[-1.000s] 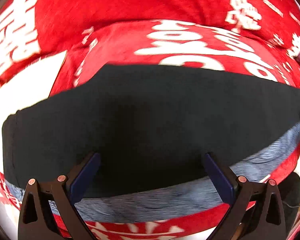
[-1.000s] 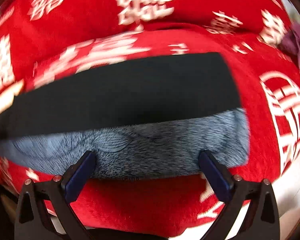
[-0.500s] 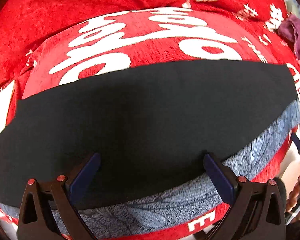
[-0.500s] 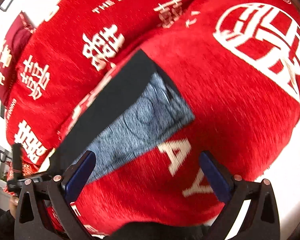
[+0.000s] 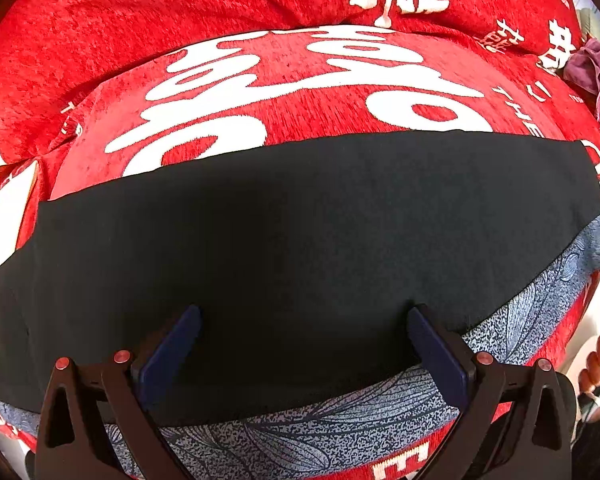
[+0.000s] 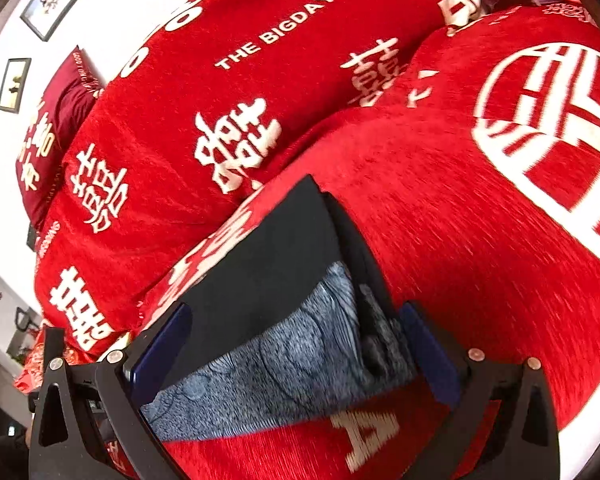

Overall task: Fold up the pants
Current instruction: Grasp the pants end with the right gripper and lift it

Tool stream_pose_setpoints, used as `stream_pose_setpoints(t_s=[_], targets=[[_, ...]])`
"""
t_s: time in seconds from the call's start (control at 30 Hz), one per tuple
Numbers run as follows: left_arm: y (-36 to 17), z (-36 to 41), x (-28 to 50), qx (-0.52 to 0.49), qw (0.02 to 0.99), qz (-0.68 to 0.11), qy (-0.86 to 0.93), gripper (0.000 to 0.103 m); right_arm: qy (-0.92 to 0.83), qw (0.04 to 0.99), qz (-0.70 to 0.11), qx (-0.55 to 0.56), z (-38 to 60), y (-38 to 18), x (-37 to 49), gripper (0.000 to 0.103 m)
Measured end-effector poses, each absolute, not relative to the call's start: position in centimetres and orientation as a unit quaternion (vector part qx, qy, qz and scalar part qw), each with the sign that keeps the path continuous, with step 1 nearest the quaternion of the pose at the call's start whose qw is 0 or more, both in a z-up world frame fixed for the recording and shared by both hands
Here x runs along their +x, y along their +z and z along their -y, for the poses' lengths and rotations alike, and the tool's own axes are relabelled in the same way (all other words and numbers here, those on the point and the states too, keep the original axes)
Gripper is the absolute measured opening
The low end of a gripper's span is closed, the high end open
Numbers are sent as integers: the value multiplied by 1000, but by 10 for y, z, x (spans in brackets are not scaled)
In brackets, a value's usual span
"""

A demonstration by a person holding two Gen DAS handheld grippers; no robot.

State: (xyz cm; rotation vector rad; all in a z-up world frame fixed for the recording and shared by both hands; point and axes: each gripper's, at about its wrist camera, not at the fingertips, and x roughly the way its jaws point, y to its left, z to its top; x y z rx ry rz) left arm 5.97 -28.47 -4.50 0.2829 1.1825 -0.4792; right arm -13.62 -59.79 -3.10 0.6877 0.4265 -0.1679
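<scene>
Black pants [image 5: 300, 240] flat, both tools [image 5: 304, 344] [image 6: 296, 344] spread, hovering low

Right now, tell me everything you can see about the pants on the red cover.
The pants lie flat on the red cover as a long band, folded lengthwise: a plain black outer layer on top, with a strip of grey-blue leaf-patterned lining showing along the near edge. The fabric looks soft and matte. In the right wrist view, one end is squared off with stacked layers. Neither open gripper holds them.

Both the left gripper [image 5: 302, 344] and the right gripper [image 6: 296, 340] look alike — black triangular-cutout frames, navy blue pads [image 5: 172, 348], coppery round screws [image 5: 122, 357].
</scene>
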Motion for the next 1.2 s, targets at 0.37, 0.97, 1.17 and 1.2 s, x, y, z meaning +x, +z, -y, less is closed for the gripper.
stream_pose_setpoints(t_s=[0.37,0.97,1.17,1.2], targets=[[-44,285,59,130,797,-546,-223,103,-6,891,-238,387,599,-32,-119,21],[-37,276,72,44,772,-593,-224,103,-48,964,-251,76,433,111,-94,20],[-50,306,74,108,776,-591,-190,103,-42,963,-265,20,392,112,-84,20],[-48,311,72,121,781,-585,-184,103,-43,962,-269,13,387,111,-82,20]])
